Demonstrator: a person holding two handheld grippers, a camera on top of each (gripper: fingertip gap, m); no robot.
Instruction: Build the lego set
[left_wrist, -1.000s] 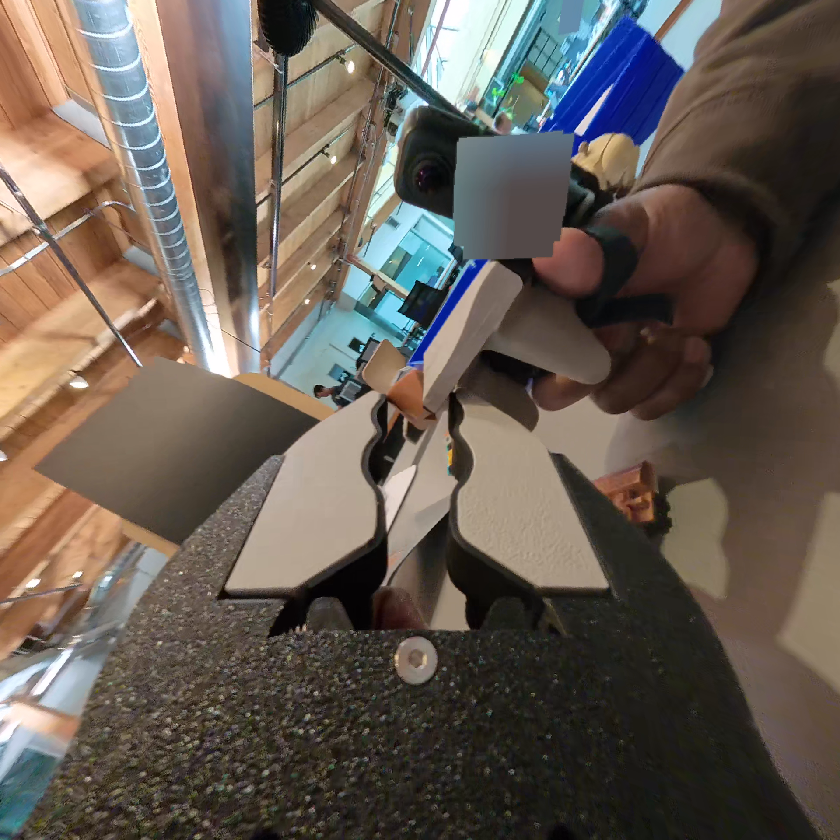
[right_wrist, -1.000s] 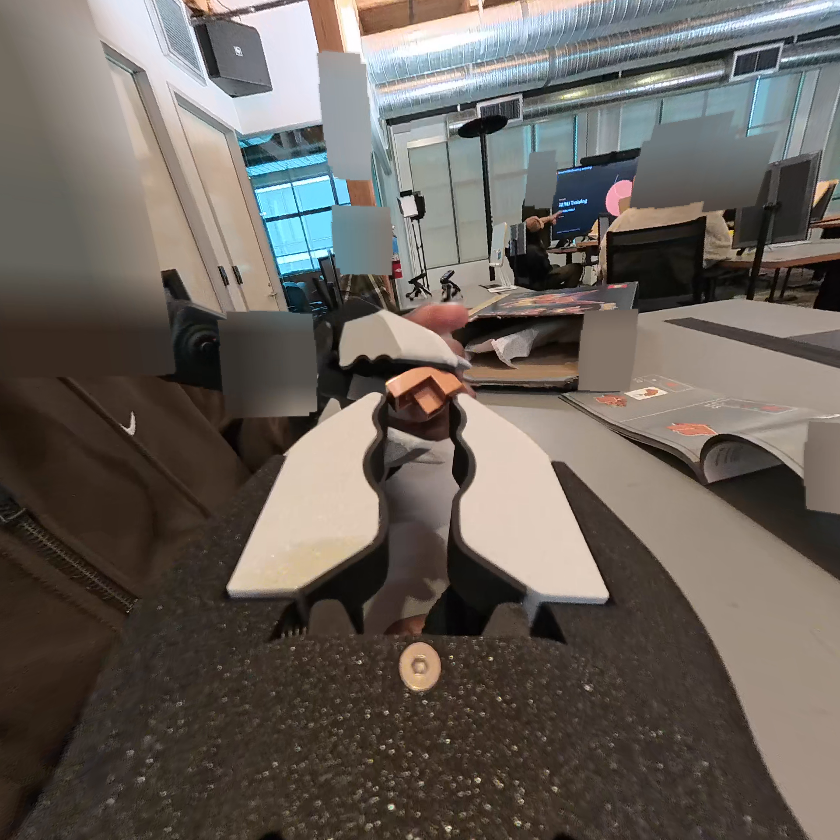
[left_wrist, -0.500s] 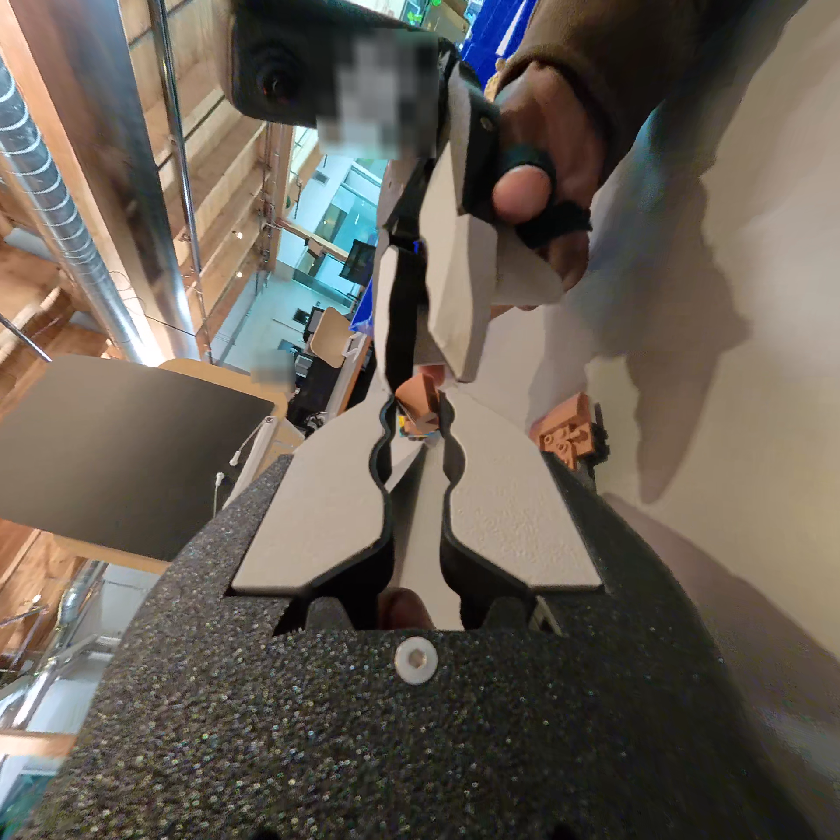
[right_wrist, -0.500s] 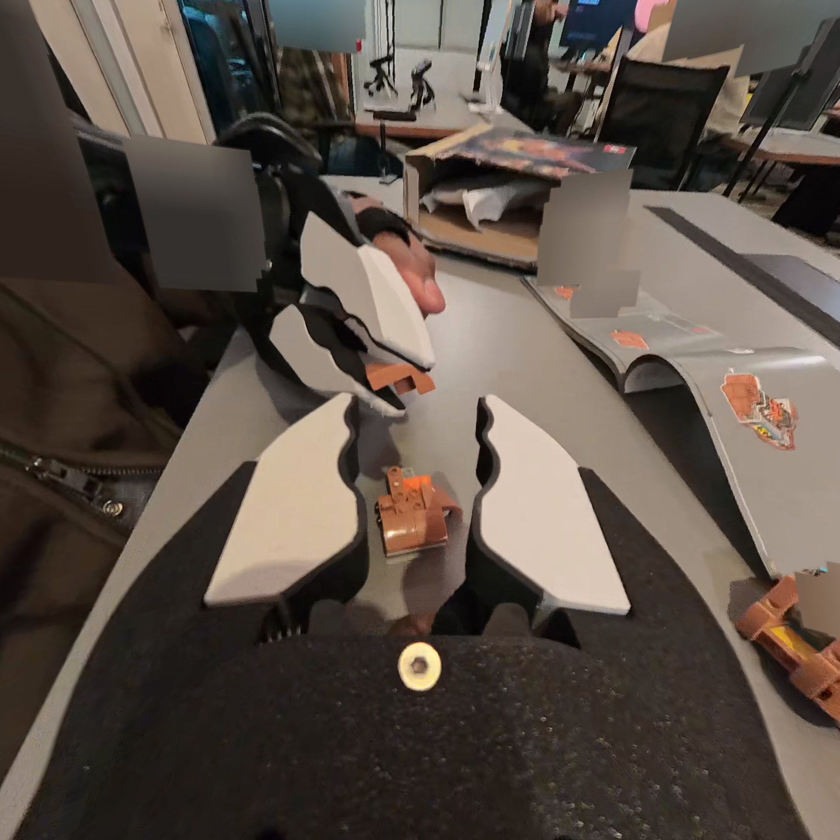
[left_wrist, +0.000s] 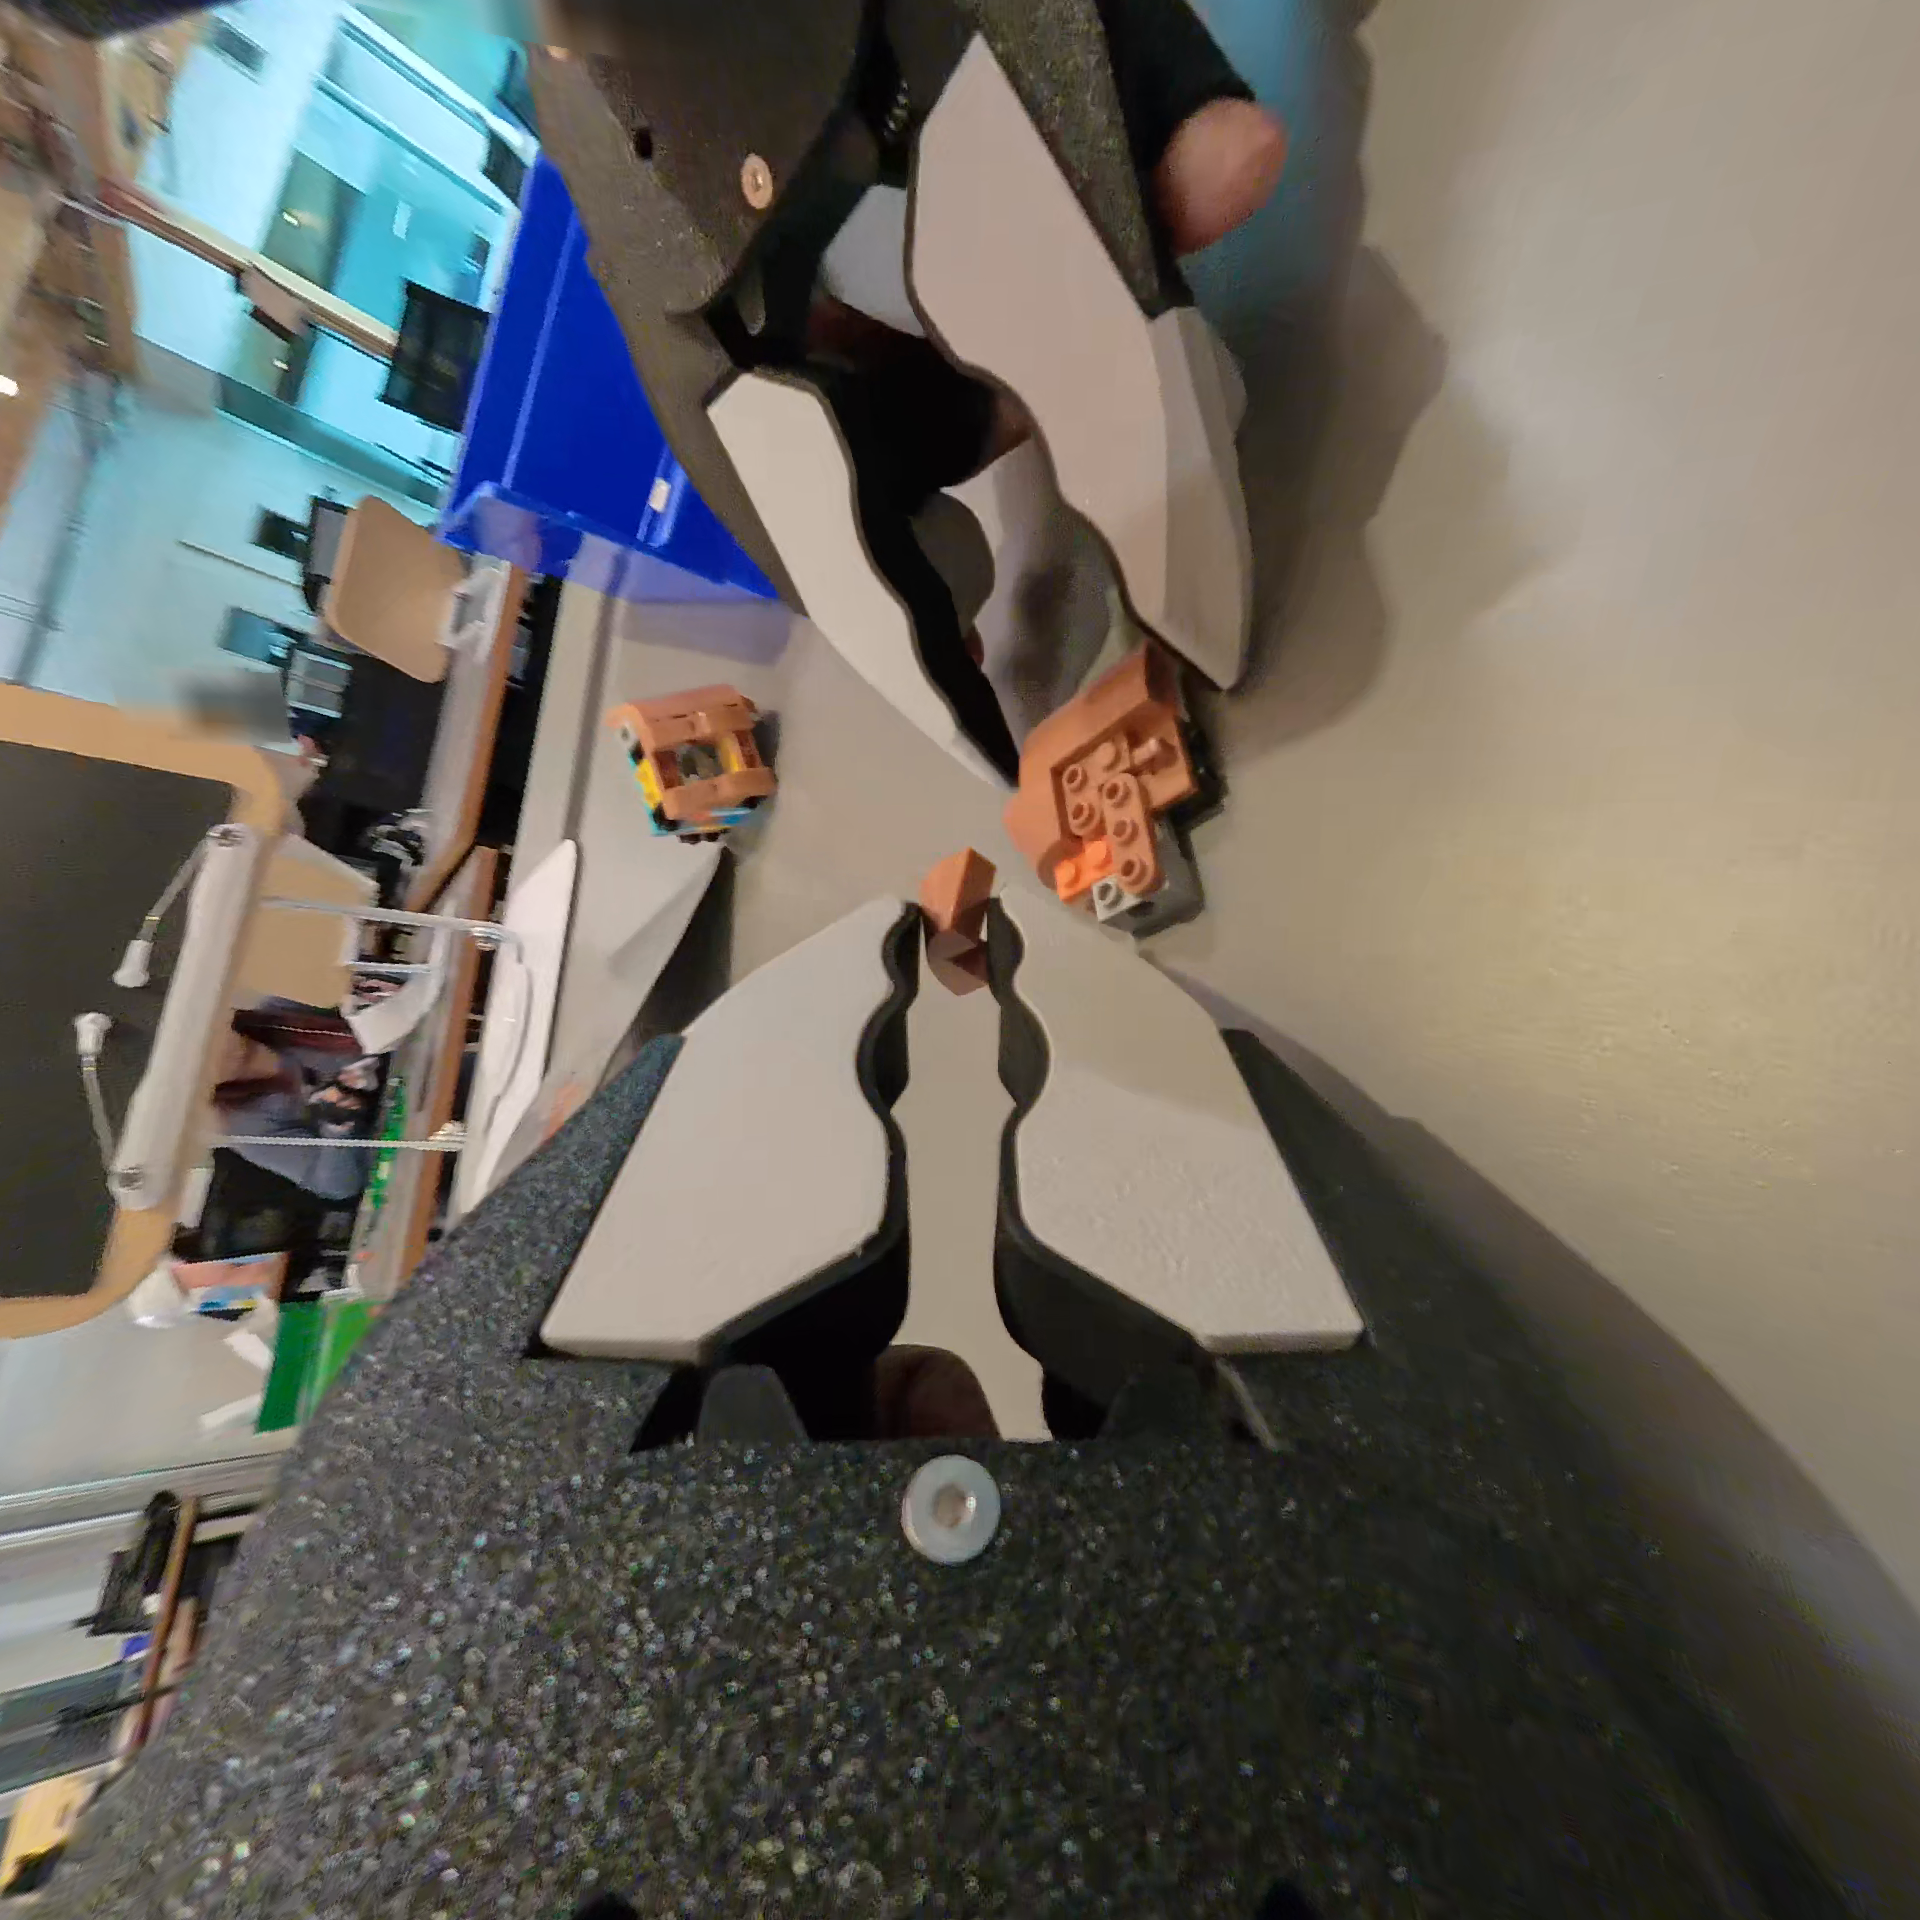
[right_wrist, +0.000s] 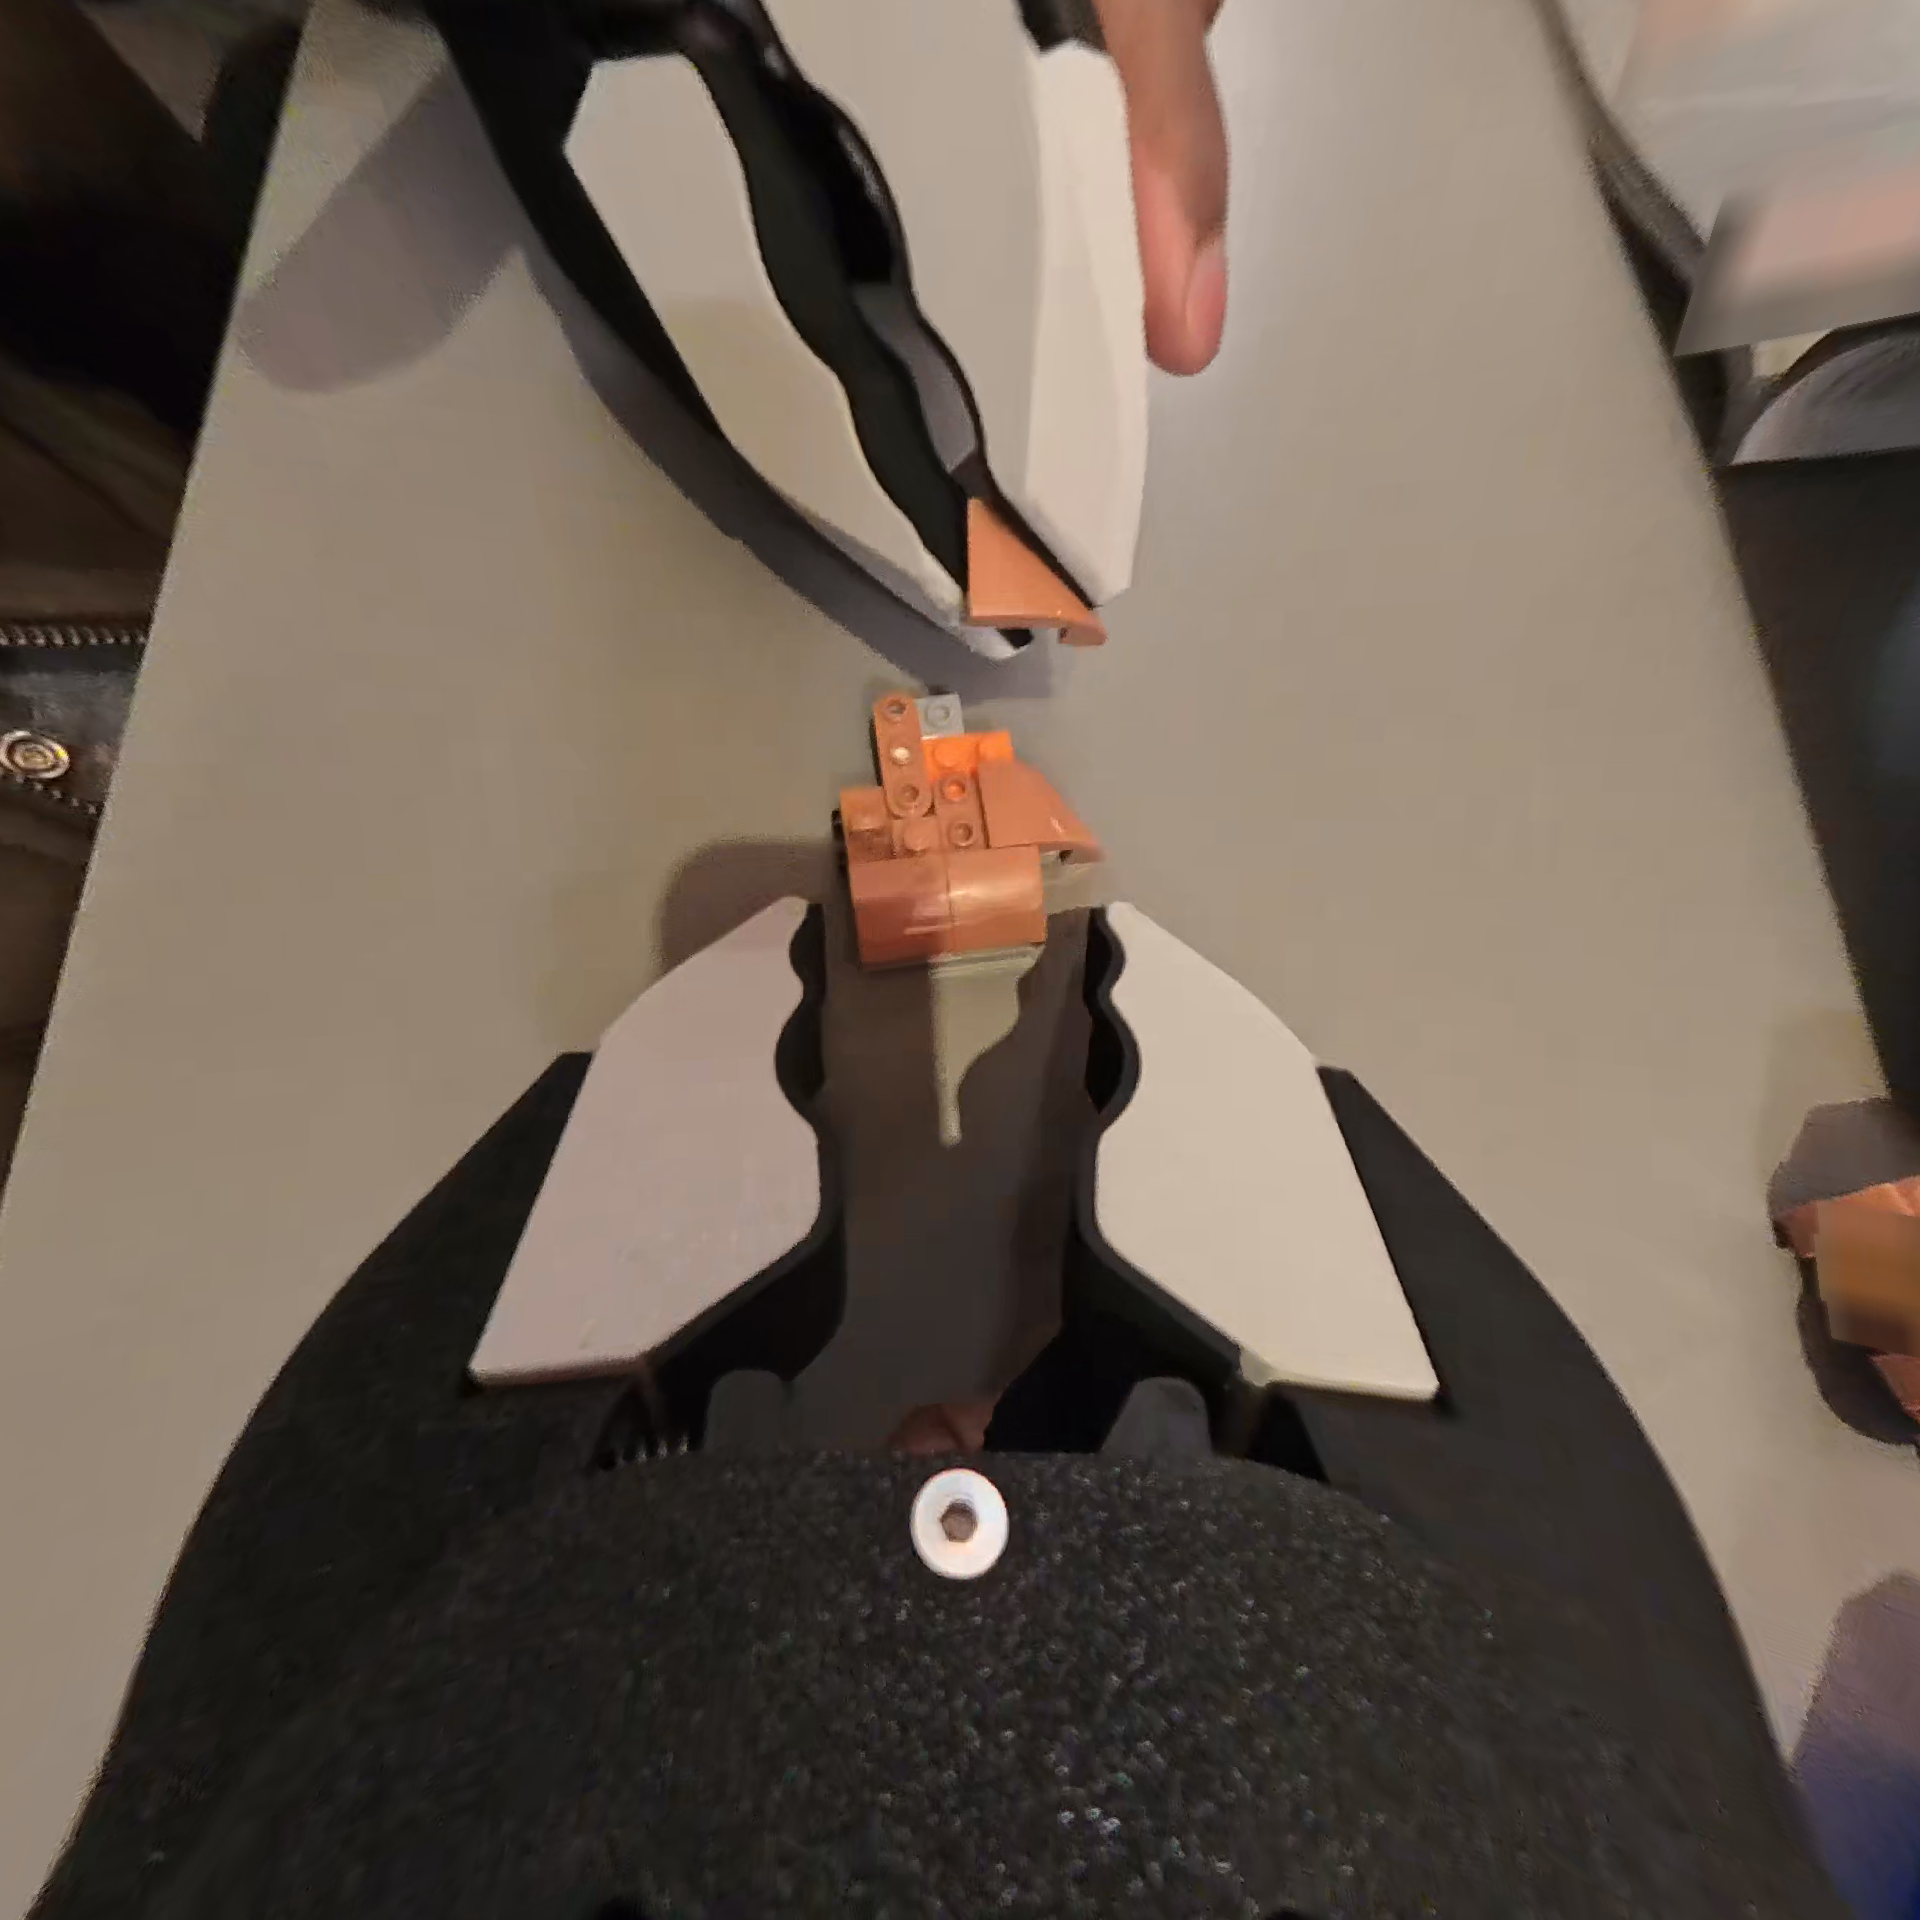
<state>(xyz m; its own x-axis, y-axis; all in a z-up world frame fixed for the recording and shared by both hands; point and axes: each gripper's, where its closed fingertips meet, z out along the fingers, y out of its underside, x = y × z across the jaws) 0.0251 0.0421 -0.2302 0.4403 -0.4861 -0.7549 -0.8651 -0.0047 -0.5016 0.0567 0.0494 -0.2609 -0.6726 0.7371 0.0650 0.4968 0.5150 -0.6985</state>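
The left hand-held gripper (left_wrist: 951, 914) is clamped on a small reddish-brown sloped plastic brick (left_wrist: 954, 925) at its fingertips, hovering just beside a partly built reddish-brown and orange studded brick assembly (right_wrist: 951, 836) resting on the smooth matte grey tabletop (right_wrist: 416, 727). The right hand-held gripper (right_wrist: 951, 925) has its pale, wavy-edged fingers apart, straddling the assembly's rounded glossy end without clearly gripping it. The step appears to be attaching the brick. Next, the right likely needs to steady the assembly while the left aligns the brick over open studs and presses.
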